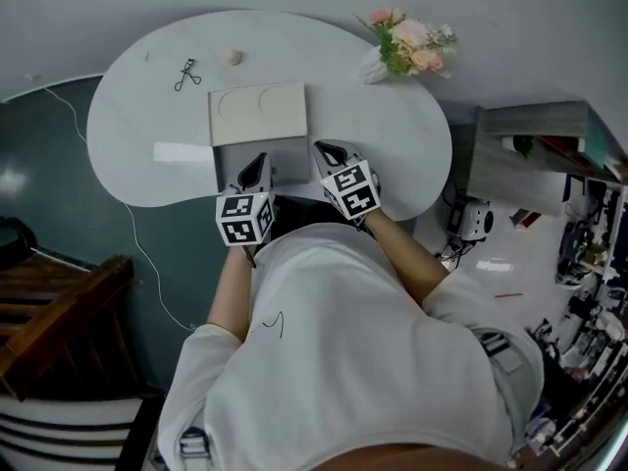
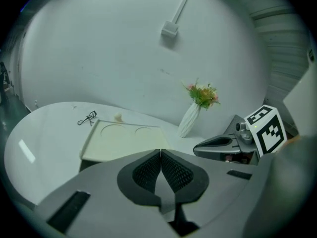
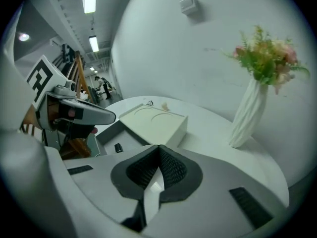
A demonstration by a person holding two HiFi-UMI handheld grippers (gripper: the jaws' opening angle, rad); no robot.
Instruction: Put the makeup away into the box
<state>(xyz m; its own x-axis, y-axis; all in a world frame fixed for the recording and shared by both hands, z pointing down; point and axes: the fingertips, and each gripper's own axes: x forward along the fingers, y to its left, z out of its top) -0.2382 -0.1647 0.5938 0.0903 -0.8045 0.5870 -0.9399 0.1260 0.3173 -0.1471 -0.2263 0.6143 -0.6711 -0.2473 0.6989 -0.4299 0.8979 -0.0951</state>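
A box with a cream lid (image 1: 257, 114) stands mid-table, and its grey drawer (image 1: 290, 161) is pulled out toward me. A small black item (image 3: 118, 148) lies in the drawer. An eyelash curler (image 1: 186, 74) and a small beige sponge (image 1: 235, 58) lie on the table behind the box. My left gripper (image 1: 261, 159) hangs over the drawer's left part, shut and empty. My right gripper (image 1: 323, 148) is at the drawer's right edge, also shut with nothing between its pads. In the left gripper view the lid (image 2: 124, 140) lies just beyond the closed jaws.
A white vase of flowers (image 1: 407, 47) stands at the table's back right. A grey shelf unit (image 1: 530, 155) sits to the right of the table, and dark wooden furniture (image 1: 59, 302) is at the left. A thin cable (image 1: 147, 263) runs across the floor.
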